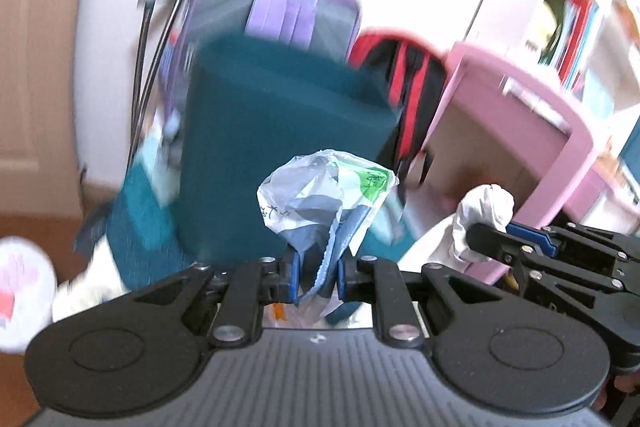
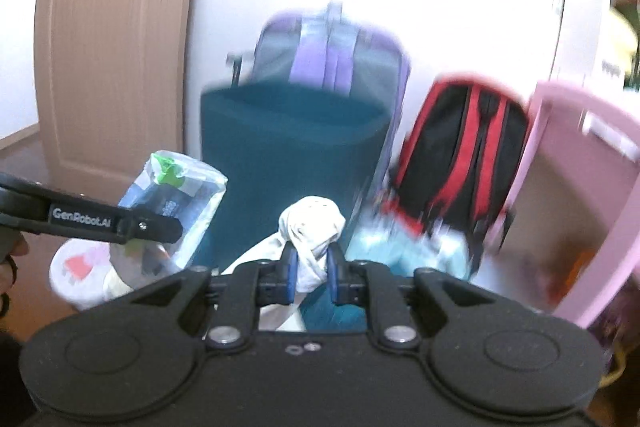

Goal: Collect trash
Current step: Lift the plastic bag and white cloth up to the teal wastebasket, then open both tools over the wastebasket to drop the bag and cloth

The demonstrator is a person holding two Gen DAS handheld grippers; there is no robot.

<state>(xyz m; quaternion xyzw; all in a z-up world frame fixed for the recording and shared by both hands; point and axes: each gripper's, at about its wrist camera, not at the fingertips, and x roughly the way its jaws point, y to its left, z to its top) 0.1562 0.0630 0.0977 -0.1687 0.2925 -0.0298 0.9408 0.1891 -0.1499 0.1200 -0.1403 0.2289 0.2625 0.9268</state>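
Note:
My left gripper is shut on a clear plastic wrapper with green and blue print, held up in the air; it also shows in the right wrist view. My right gripper is shut on a crumpled white tissue, which also shows in the left wrist view. Both grippers are side by side in front of a tall dark teal bin, which also shows in the right wrist view. Both views are blurred by motion.
Behind the bin stand a purple suitcase and a red and black backpack. A pink child's table is to the right. A white round container sits on the floor at the left. A brown door is far left.

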